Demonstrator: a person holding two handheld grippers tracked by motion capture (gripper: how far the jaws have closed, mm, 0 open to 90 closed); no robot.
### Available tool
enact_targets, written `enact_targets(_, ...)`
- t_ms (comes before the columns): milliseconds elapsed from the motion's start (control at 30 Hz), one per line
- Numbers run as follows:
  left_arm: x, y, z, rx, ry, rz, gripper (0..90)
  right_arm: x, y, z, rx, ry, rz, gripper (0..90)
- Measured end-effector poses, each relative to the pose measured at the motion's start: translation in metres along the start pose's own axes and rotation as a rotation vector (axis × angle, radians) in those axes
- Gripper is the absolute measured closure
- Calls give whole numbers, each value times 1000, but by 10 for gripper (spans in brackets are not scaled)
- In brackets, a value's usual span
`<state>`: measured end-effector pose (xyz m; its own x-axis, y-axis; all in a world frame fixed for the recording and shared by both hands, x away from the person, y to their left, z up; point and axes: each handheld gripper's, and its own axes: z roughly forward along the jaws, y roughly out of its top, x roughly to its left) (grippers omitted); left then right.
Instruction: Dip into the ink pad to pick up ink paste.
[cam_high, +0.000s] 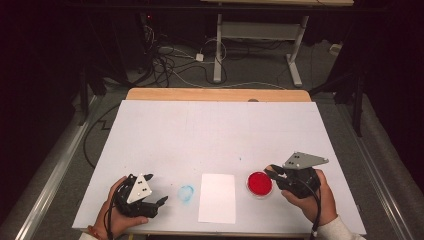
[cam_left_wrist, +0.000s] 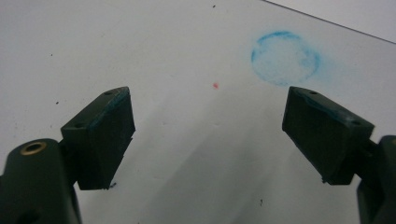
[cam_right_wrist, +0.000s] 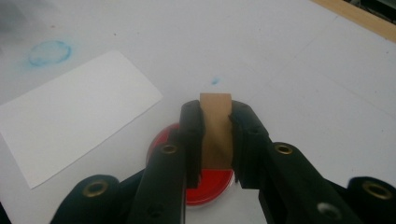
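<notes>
High view: right gripper (cam_high: 272, 173) over red ink pad (cam_high: 260, 183), near table's (cam_high: 215, 125) front edge; white paper (cam_high: 217, 197) just left of pad, nearer right hand than left. Left gripper (cam_high: 161, 201) low beside blue ring stain (cam_high: 186, 193).

Left gripper view: 2 jaws spread wide, nothing between; stain ahead, toward right.

Right gripper view: jaws pinch wooden stamp (cam_right_wrist: 215, 128), long axis upright; pad directly beneath, partly hidden. Stamp face unseen.

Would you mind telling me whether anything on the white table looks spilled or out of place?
Yes: a smudged blue ring stain marks the white table just left of the white paper sheet, like leftover ink. A small blue speck lies beyond the round red ink pad. The open left gripper's pads carry blue smears too.
</notes>
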<state>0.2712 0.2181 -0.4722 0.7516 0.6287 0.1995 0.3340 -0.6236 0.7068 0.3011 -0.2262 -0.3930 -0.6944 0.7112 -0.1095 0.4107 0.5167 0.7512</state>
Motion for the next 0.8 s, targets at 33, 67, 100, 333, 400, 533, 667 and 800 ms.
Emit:
enact_targets(33,0,0,0,0,1,0,162,0,1,-2,-4,2,-2,765)
enact_targets(67,0,0,0,-1,-1,0,162,0,2,-3,-7,7,1,765)
enact_targets(100,-1,0,0,-2,-3,-1,162,0,3,-4,-12,9,-4,765)
enact_targets(333,-1,0,0,-2,-7,7,162,3,12,-12,-45,23,-11,765)
enact_targets(400,-2,1,0,0,-5,8,162,4,15,-13,-53,32,-20,765)
enact_targets(533,-2,1,1,6,-7,9,162,8,23,-11,-63,45,-32,764)
enact_targets(667,-2,0,1,2,-9,6,162,14,30,-8,-66,58,-55,765)
enact_targets(800,-2,0,1,3,-12,6,162,19,34,-5,-70,73,-66,765)
